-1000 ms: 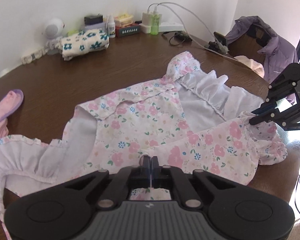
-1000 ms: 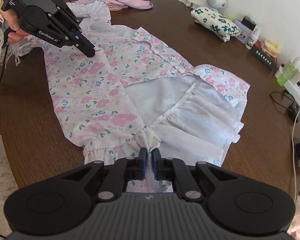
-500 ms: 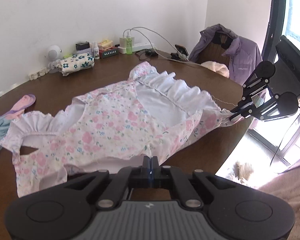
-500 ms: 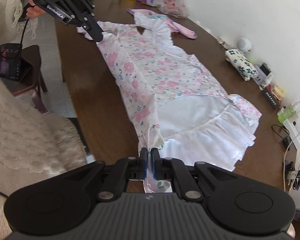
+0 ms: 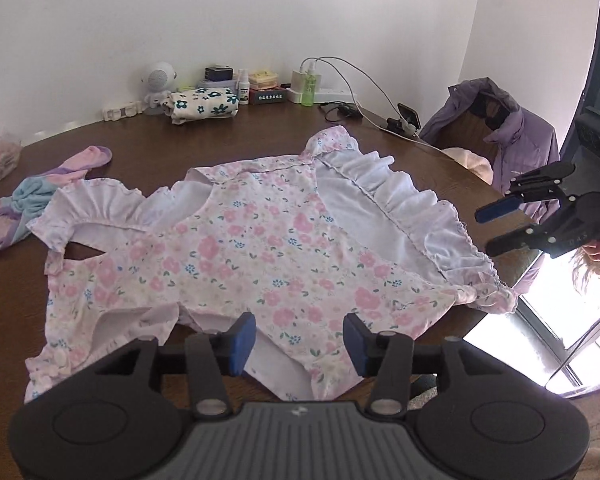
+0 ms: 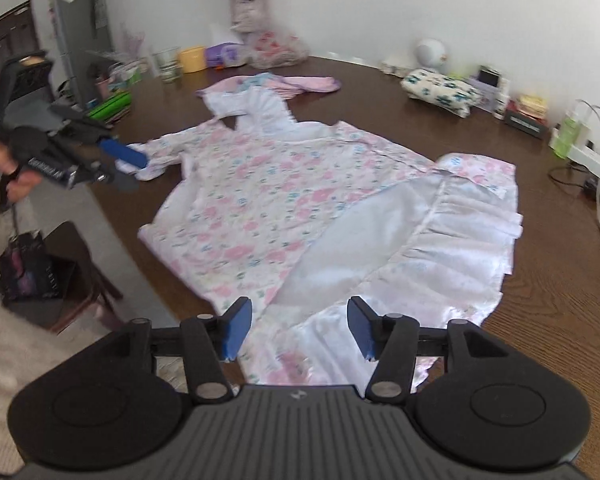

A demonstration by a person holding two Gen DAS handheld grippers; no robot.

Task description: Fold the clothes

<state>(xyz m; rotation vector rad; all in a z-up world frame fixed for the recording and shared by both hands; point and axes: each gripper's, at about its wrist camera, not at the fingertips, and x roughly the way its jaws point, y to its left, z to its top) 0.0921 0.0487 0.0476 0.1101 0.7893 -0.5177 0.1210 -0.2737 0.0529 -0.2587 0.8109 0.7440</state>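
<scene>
**Floral dress lies partly folded, both grippers let go**

On the dark brown wooden table (image 5: pixel 228 148) lies the pink flowered cotton dress with white frills (image 5: pixel 260 248). It is spread flat, and its long sides are turned in over the middle, so I can see the white inside by the skirt frill. One frilly sleeve sticks out toward the pink and blue clothes (image 5: pixel 40 196) at the far end.

My left gripper (image 5: pixel 299 338) hangs over the near edge of the dress with its blue pads wide apart, holding nothing. My right gripper (image 6: pixel 299 326) is spread wide too, over the hem end, and it holds nothing. Its view is blurry.

I think I am between folds. The side folds look laid down, but the dress is long and not yet a small bundle. I judge the next move needs each gripper to pinch one end neatly, lift both layers together and keep the edge straight, so the turned-in sides do not slip open.

A folded white cloth with dark blue flowers (image 5: pixel 200 105) sits by the wall. I can just read "GenRobot.AI" on the left gripper's side in the right view, though it is blurred. The small black sign (image 5: pixel 271 96) has writing too tiny to read.
</scene>
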